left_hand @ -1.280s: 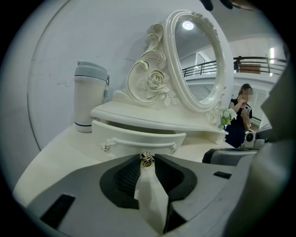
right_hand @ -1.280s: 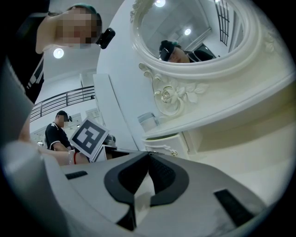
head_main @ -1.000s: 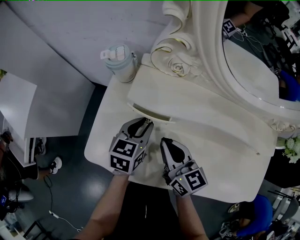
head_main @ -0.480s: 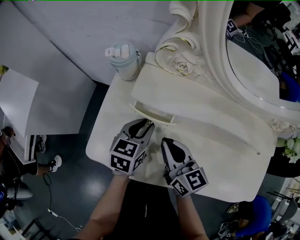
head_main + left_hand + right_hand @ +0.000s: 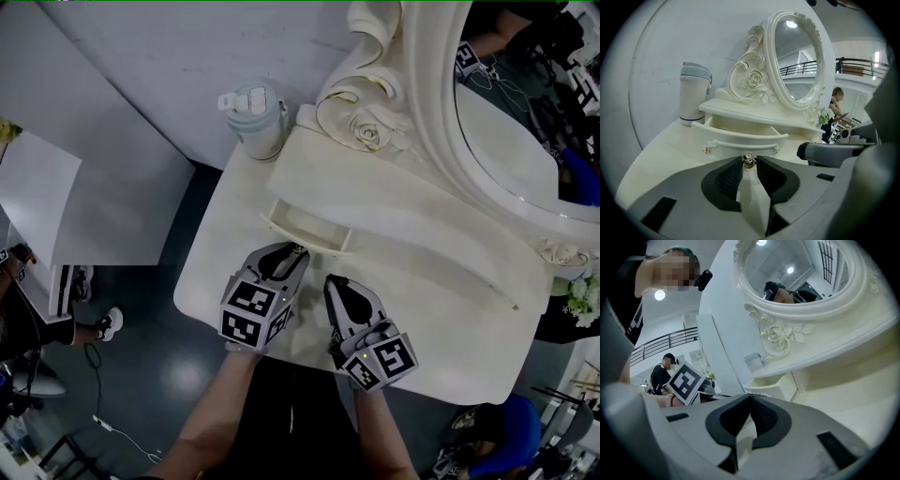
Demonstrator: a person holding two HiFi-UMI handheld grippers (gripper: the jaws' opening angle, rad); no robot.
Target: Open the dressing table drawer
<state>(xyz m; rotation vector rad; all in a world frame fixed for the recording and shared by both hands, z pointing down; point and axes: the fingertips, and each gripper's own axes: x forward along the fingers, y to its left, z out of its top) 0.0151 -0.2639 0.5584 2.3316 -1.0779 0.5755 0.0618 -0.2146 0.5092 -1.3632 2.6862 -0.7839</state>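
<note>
Since a second ago the drawer [image 5: 305,225] has slid further out from under the raised shelf [image 5: 394,202], and more of its pale inside now shows. Nearest, the left gripper [image 5: 296,251] has its jaws clenched on the small brass knob [image 5: 749,160] at the middle of the drawer front, the natural purchase for a straight pull toward the person. Just beside it, the right gripper [image 5: 330,283] hangs over the tabletop [image 5: 211,272] with jaws pressed together on nothing, probably kept clear of the drawer's path. Beyond the partly open drawer, a lidded tumbler [image 5: 255,120] stands at the back corner. The carved oval mirror [image 5: 525,131] rises behind the shelf.
</note>
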